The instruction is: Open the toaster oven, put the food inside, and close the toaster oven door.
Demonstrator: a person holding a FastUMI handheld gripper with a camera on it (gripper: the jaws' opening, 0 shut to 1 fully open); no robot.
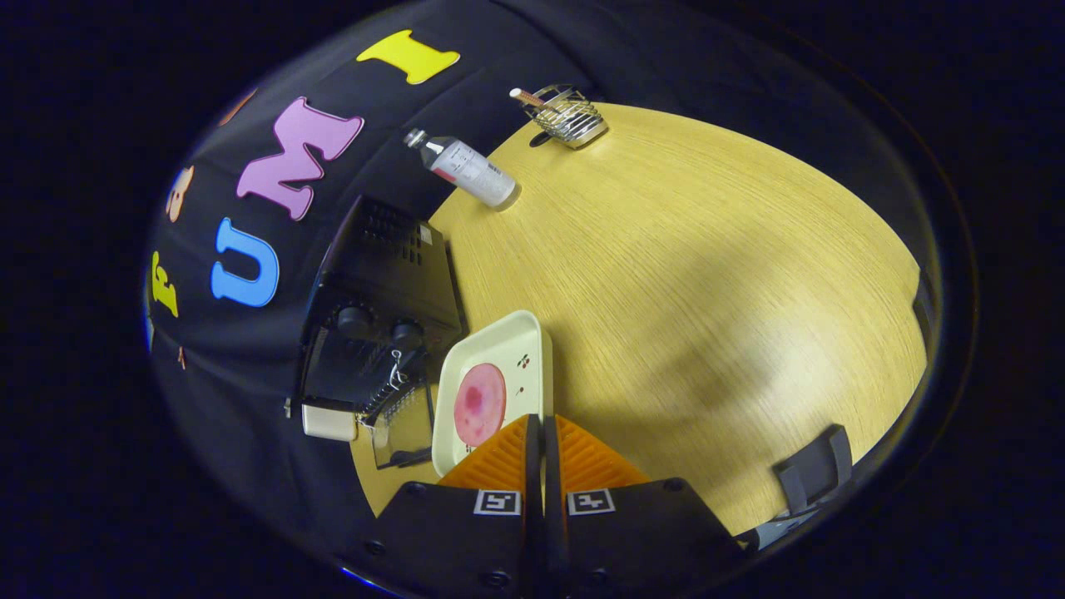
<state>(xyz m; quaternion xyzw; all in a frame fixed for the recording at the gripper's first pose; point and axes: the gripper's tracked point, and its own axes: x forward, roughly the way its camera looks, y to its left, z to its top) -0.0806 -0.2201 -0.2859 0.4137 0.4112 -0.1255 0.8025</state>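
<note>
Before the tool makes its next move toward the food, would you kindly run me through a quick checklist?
1. Oven door open: ok, folded down.
2. Food on the tray: ok, round pink slice lying flat.
3. Tray beside the oven: ok, next to the door.
4. Tool ready to grasp: not ok, fingers closed together, holding nothing.
5. Oven interior free: cannot tell, too dark.
6. Bottle and rack clear of the path: ok, far across the table.
</note>
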